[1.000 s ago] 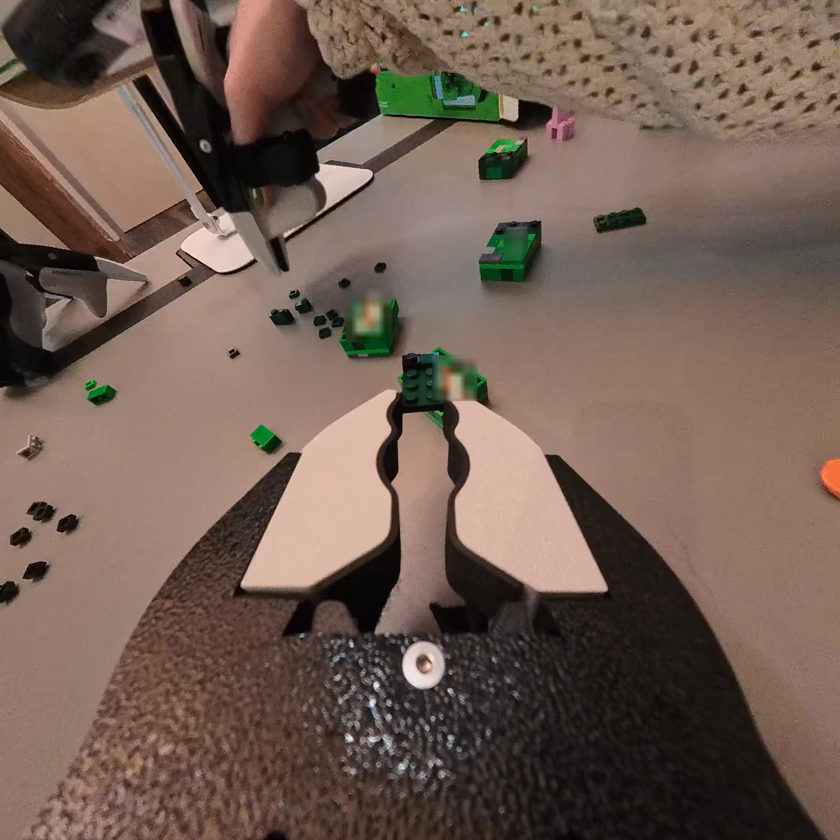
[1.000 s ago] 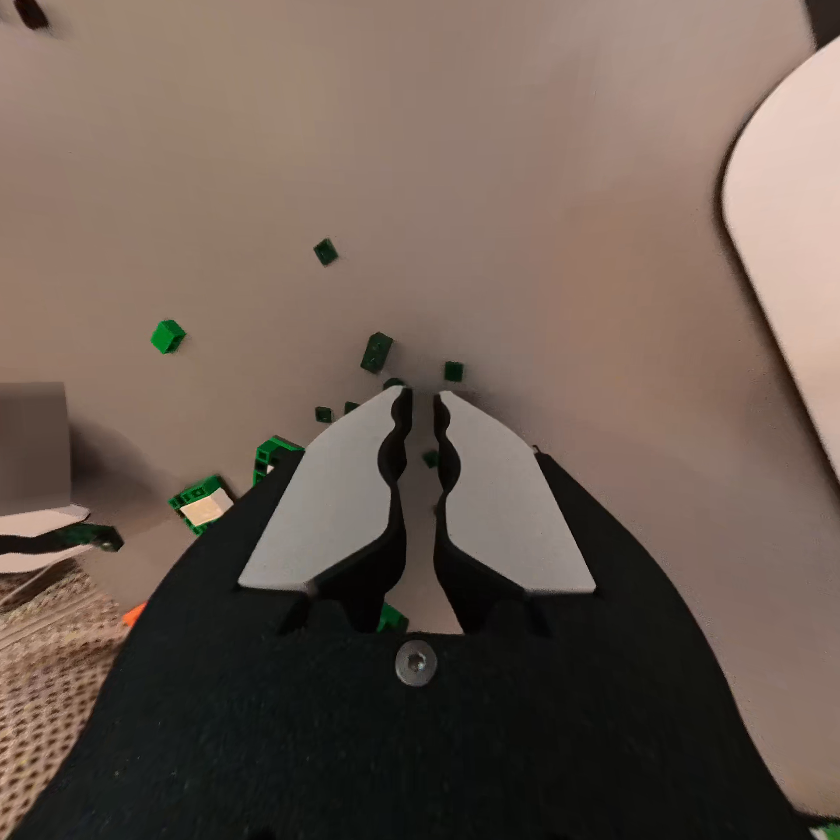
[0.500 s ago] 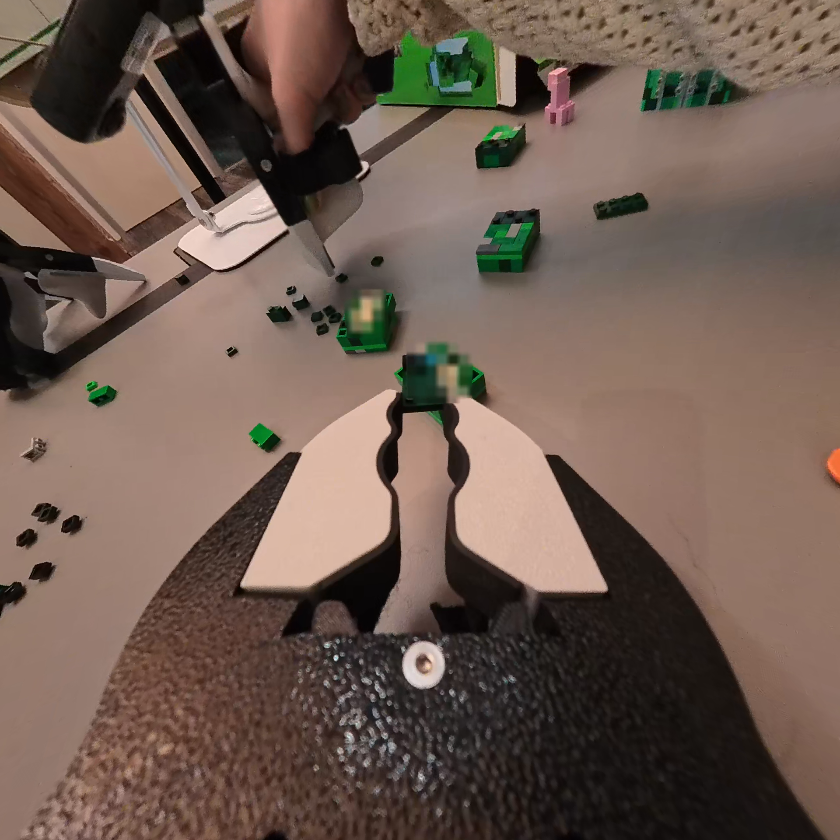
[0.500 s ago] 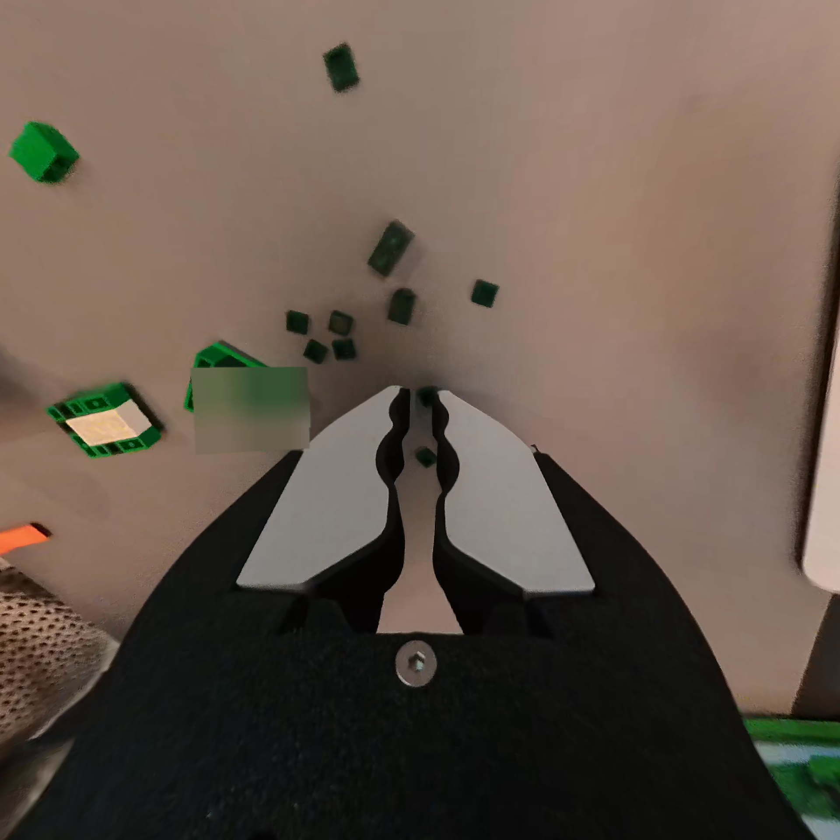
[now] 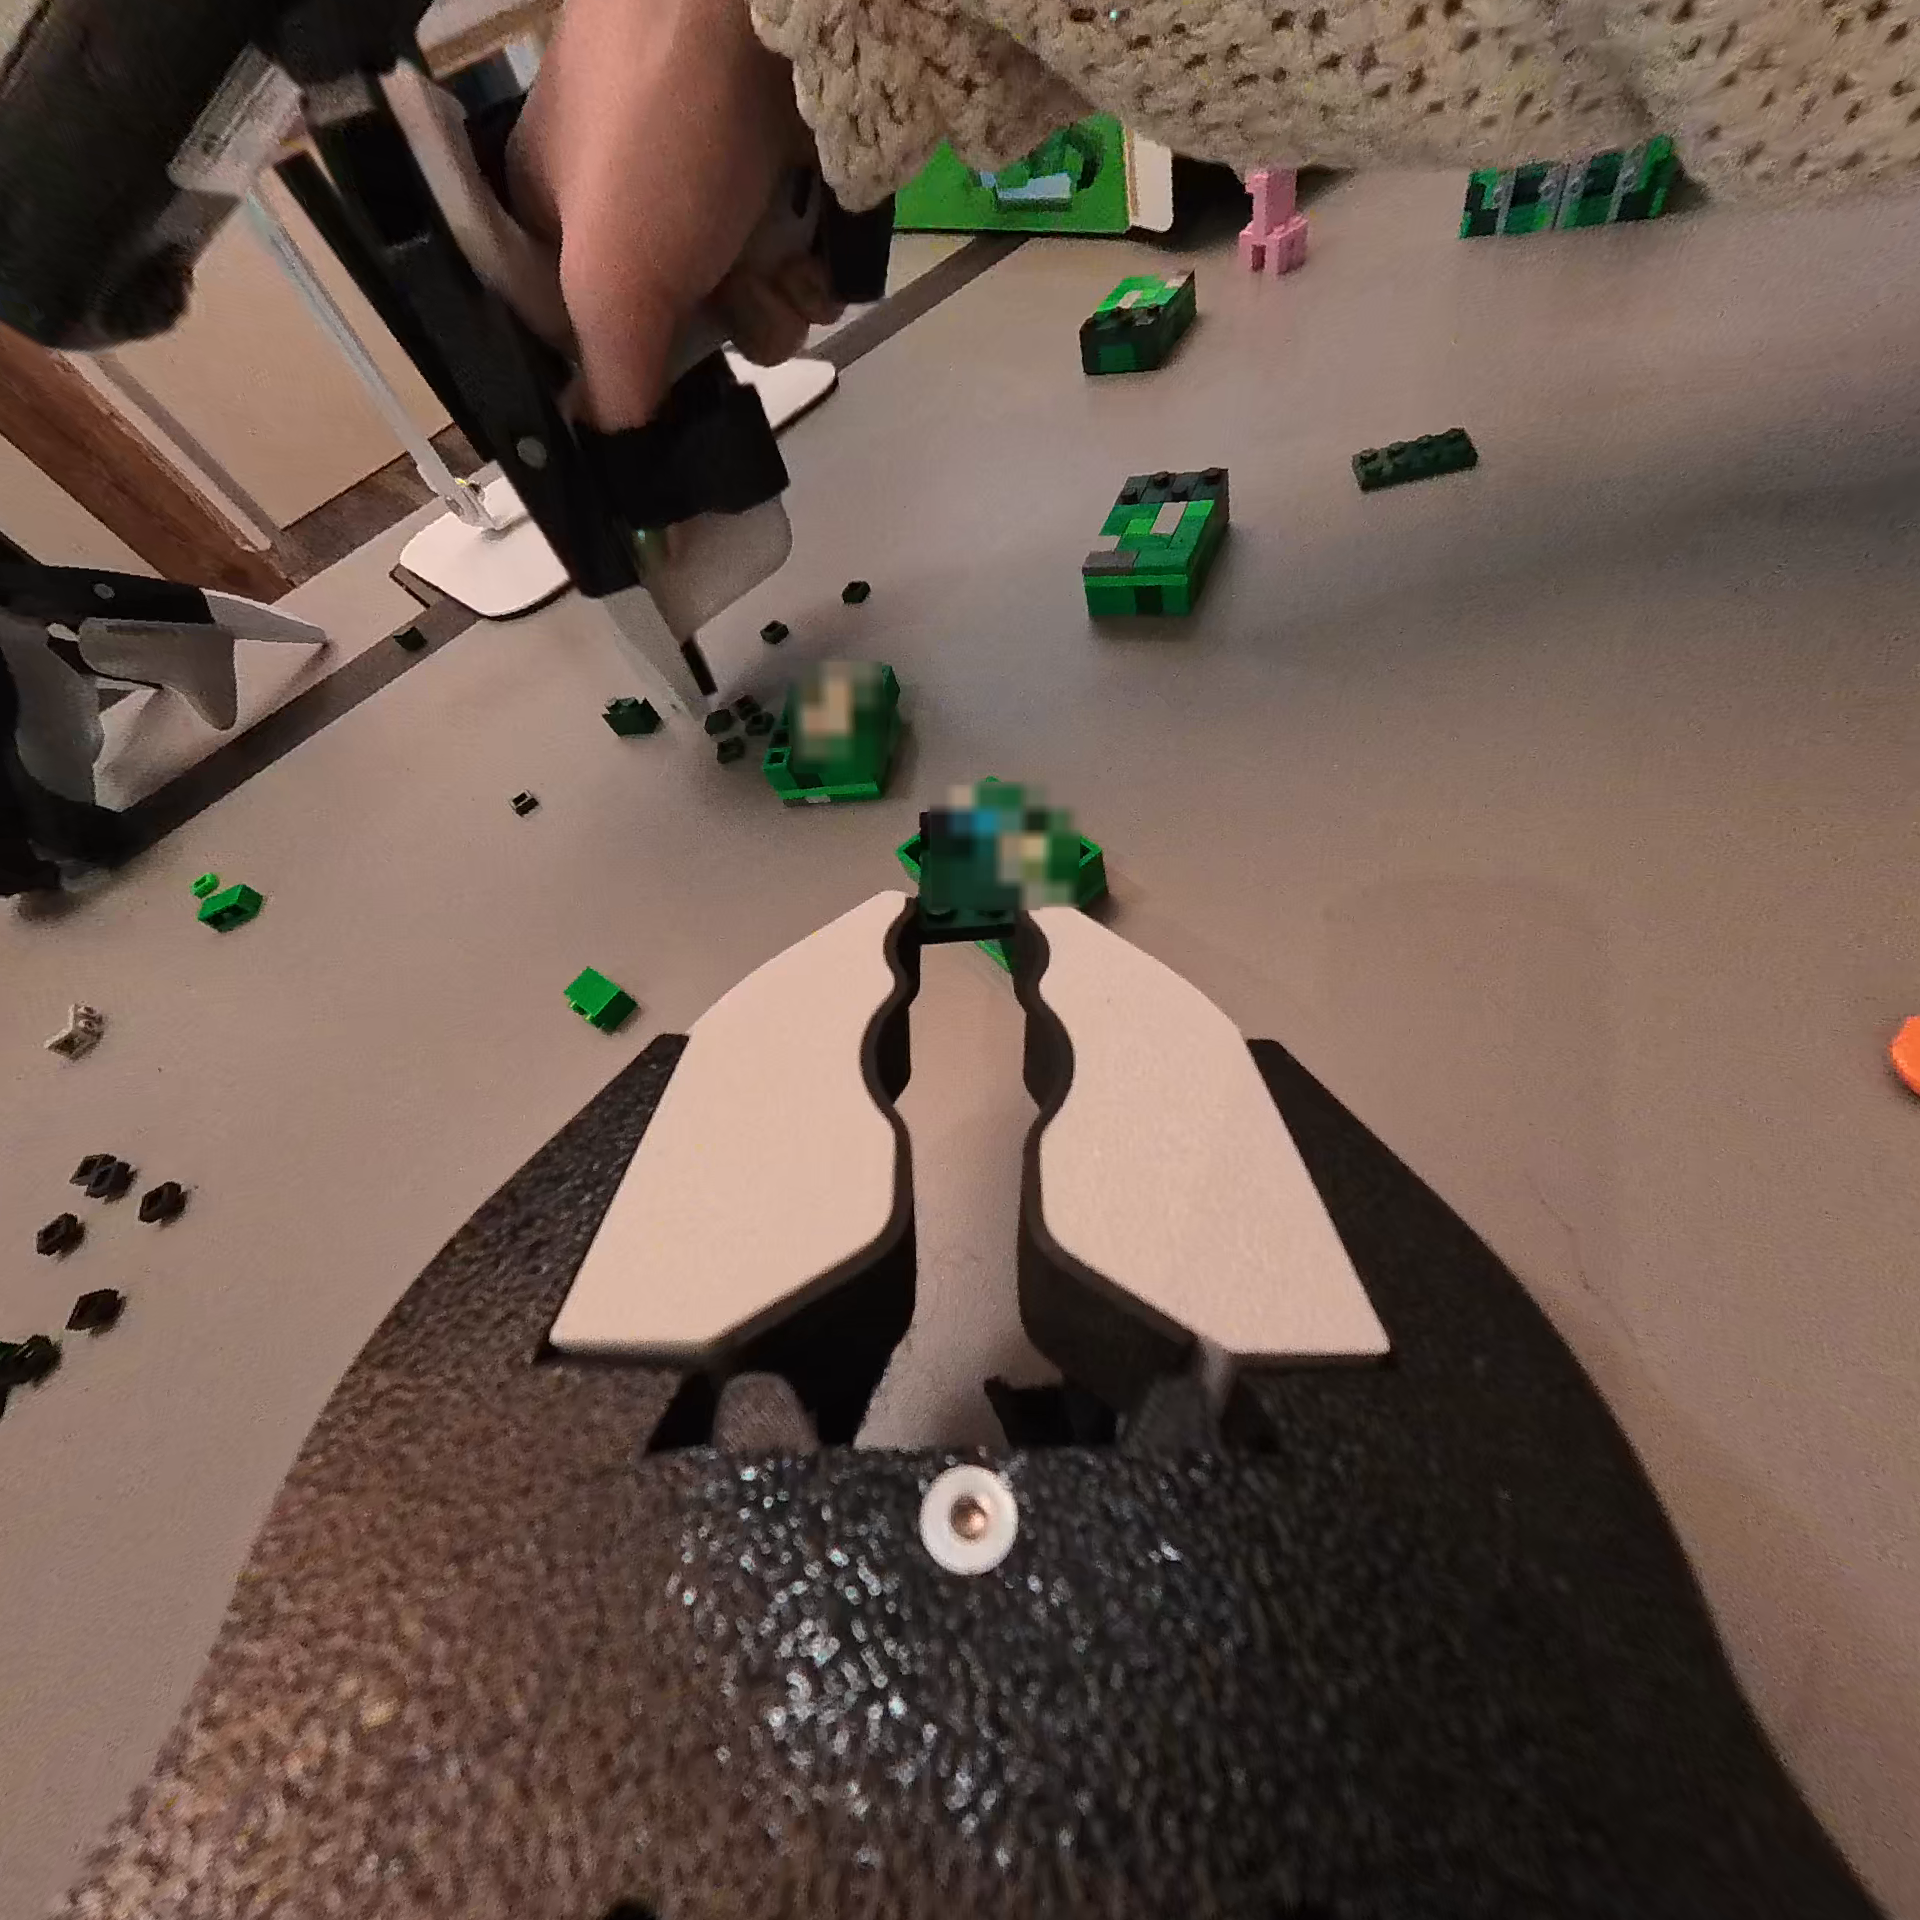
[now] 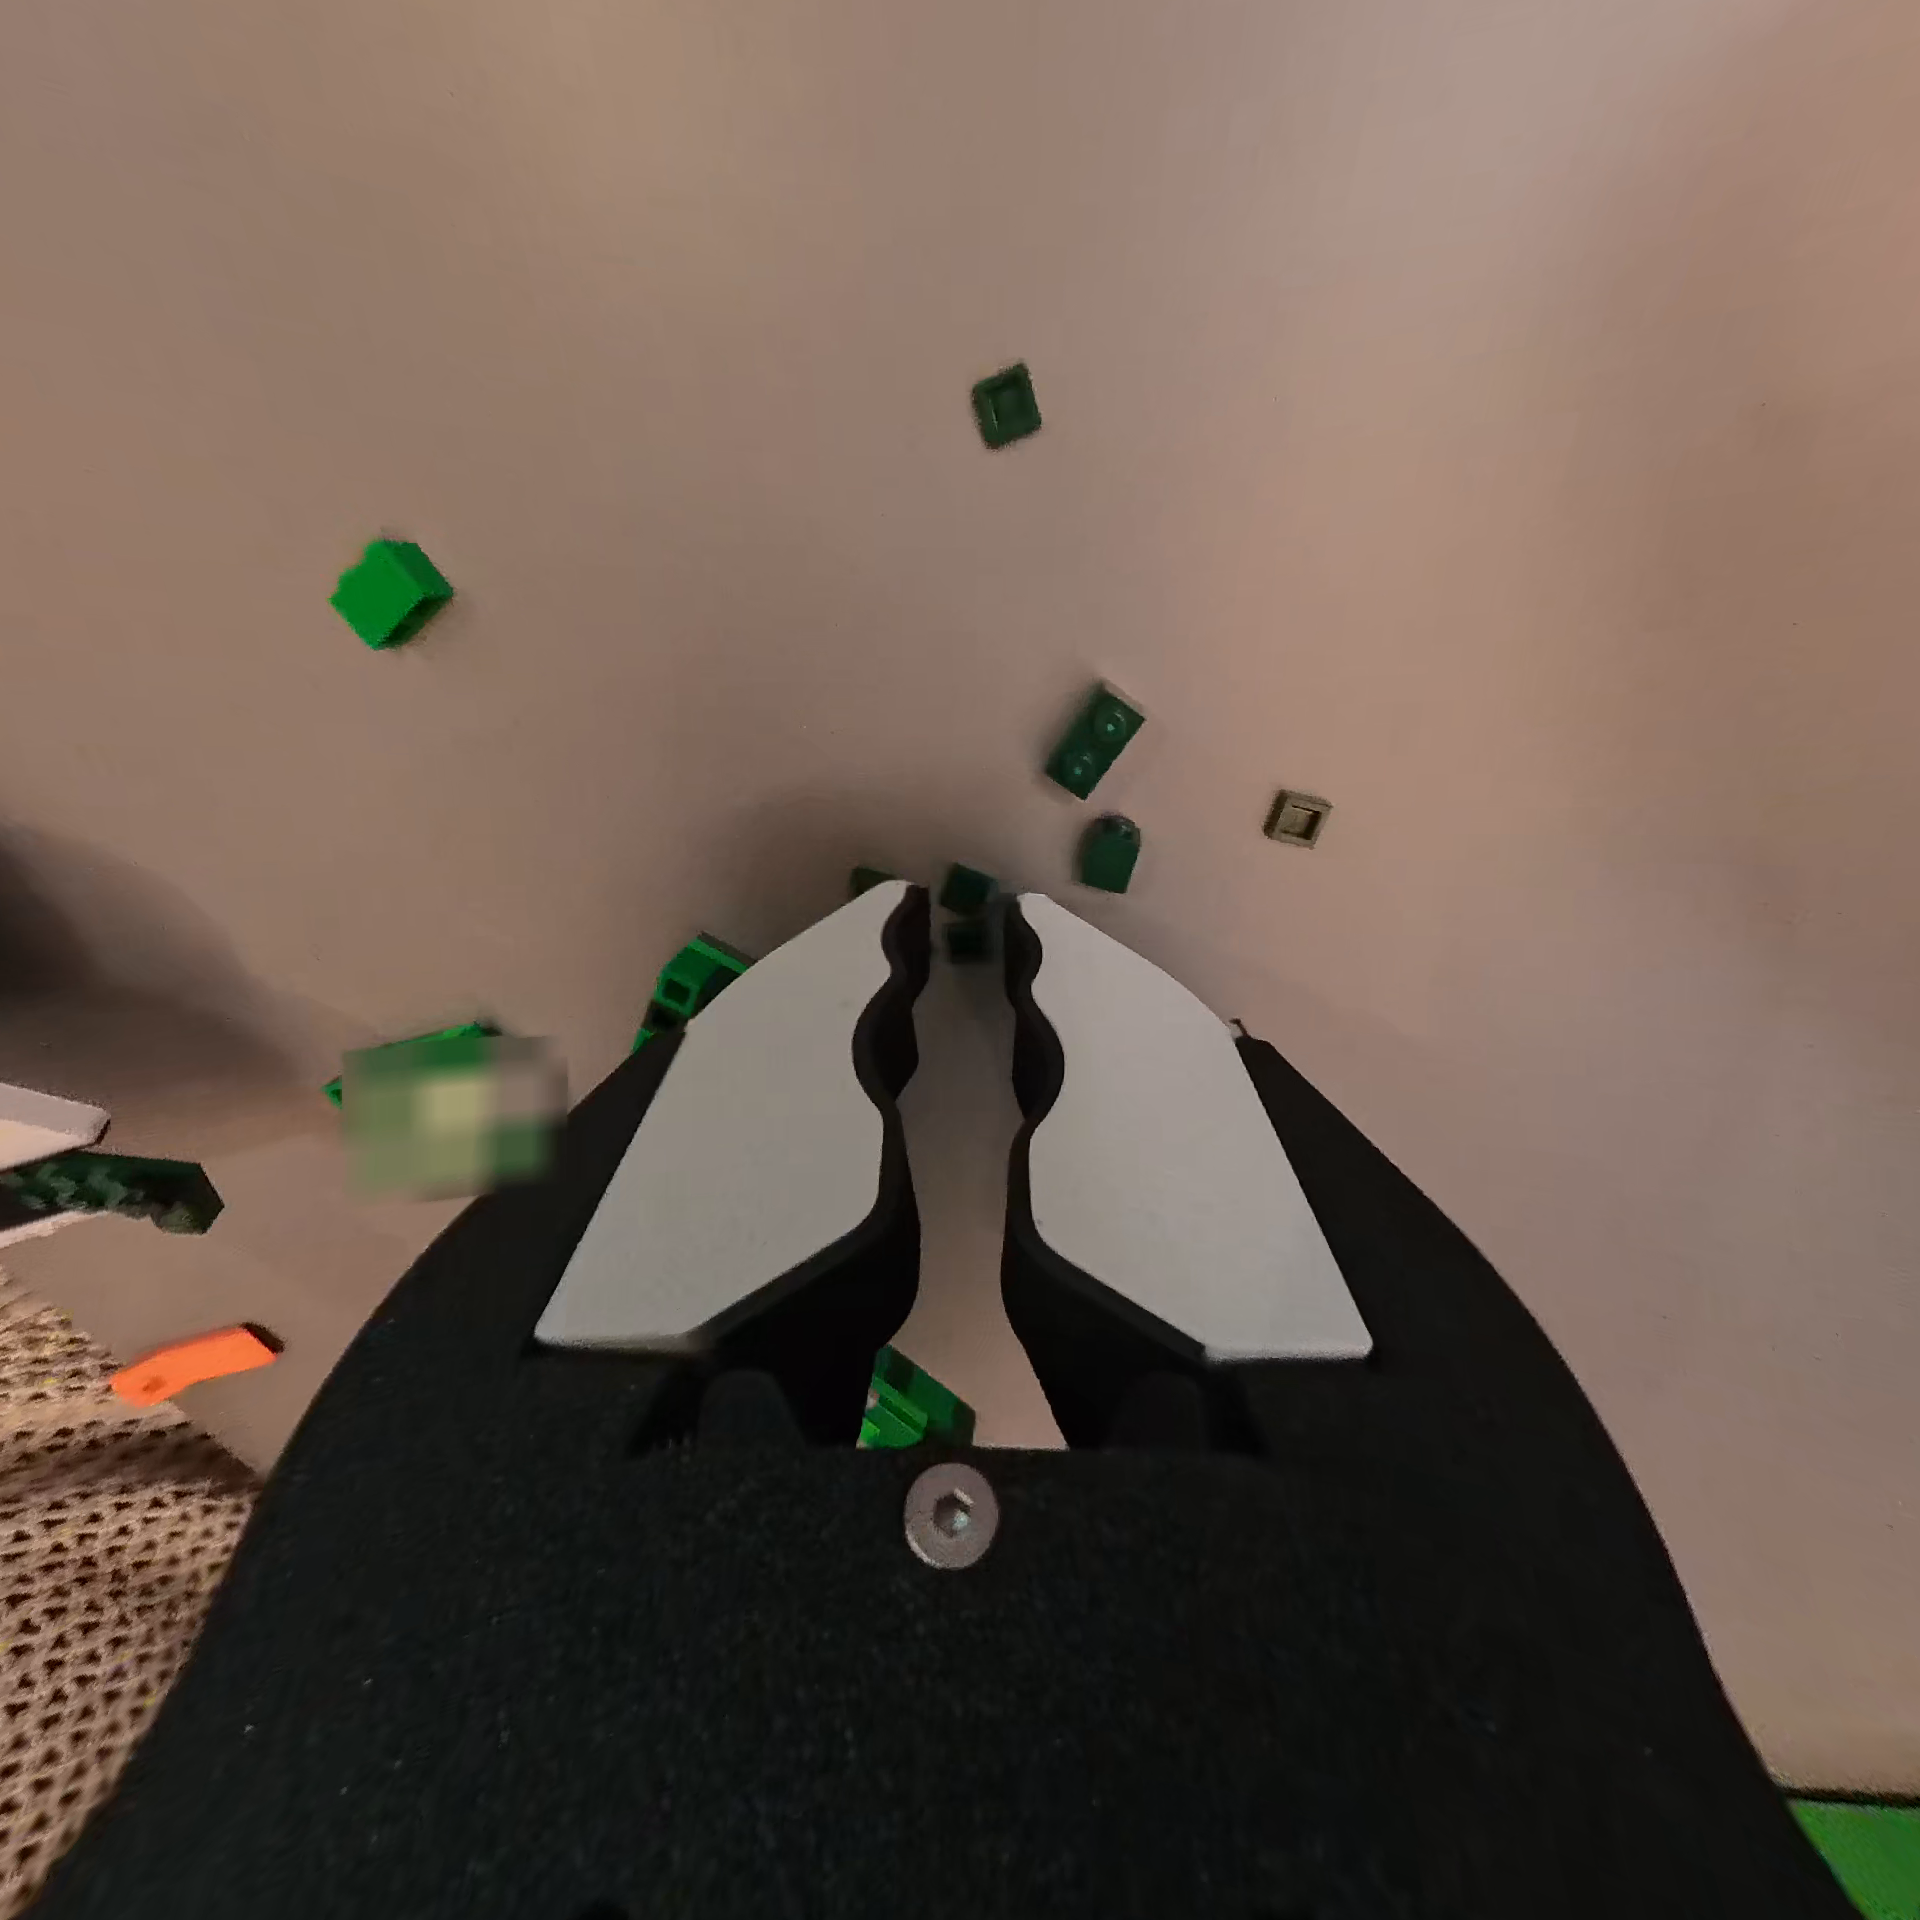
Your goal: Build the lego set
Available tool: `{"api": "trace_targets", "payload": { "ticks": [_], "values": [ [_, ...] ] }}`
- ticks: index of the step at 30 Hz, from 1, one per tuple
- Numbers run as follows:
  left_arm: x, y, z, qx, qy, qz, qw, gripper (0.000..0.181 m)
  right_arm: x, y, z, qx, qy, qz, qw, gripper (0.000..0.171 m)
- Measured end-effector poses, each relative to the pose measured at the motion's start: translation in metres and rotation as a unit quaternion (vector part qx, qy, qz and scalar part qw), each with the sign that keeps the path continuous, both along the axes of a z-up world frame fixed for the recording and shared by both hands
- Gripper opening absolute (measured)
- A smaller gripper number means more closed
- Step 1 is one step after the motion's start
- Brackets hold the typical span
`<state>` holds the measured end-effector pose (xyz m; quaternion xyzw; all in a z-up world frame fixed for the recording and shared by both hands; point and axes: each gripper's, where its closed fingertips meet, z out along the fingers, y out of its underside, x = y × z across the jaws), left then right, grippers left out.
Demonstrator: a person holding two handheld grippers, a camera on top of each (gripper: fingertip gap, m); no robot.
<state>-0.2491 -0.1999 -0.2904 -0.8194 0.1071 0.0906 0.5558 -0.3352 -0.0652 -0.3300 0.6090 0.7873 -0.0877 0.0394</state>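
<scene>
A: The left gripper (image 5: 968, 914) is clamped on a small dark-green studded assembly (image 5: 966, 883), held above the grey table (image 5: 1455, 935).

B: And the right gripper (image 6: 964, 902)?

A: Jaws parted, tips down over tiny dark-green pieces (image 6: 968, 889). Light, rigid, likely slippery; I'd pinch one across its flat sides.

Left claw (image 5: 968, 914) clamped shut; right claw (image 6: 964, 902) narrowly parted, tips down.

My left gripper (image 5: 968, 914) has a rough, grainy black plastic body and smooth matt pale jaws. The tabletop (image 5: 1507, 831) is smooth and matt grey. The bricks (image 6: 1093, 740) are glossy green plastic. My sleeve (image 5: 1299, 73) is coarse knitted cloth.
</scene>
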Motion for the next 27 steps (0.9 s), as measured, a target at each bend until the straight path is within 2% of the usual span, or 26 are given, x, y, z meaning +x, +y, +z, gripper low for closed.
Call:
{"api": "trace_targets", "payload": {
  "ticks": [13,17,19,22,25,27],
  "values": [
    [0.0,-0.001,0.0,-0.002,0.0,-0.001,1.0,0.016,-0.001,0.003,-0.007,0.061,0.002,0.032,0.998,0.008],
    [0.002,-0.001,-0.004,-0.016,-0.003,-0.005,1.0,0.016,0.01,-0.023,0.011,0.001,0.057,0.093,0.994,0.007],
    [0.008,-0.002,-0.007,-0.029,-0.019,-0.022,0.999,0.016,0.026,-0.048,0.03,-0.052,0.111,0.154,0.98,0.008],
    [0.021,-0.002,-0.007,-0.039,-0.058,-0.062,0.996,0.016,0.072,-0.087,0.055,-0.098,0.18,0.304,0.93,0.008],
    [0.031,-0.004,-0.009,-0.053,-0.08,-0.096,0.991,0.016,0.109,-0.116,0.061,-0.094,0.227,0.393,0.886,0.008],
    [0.035,-0.005,-0.01,-0.058,-0.076,-0.11,0.989,0.016,0.12,-0.125,0.058,-0.071,0.241,0.417,0.874,0.008]
  ]
}}
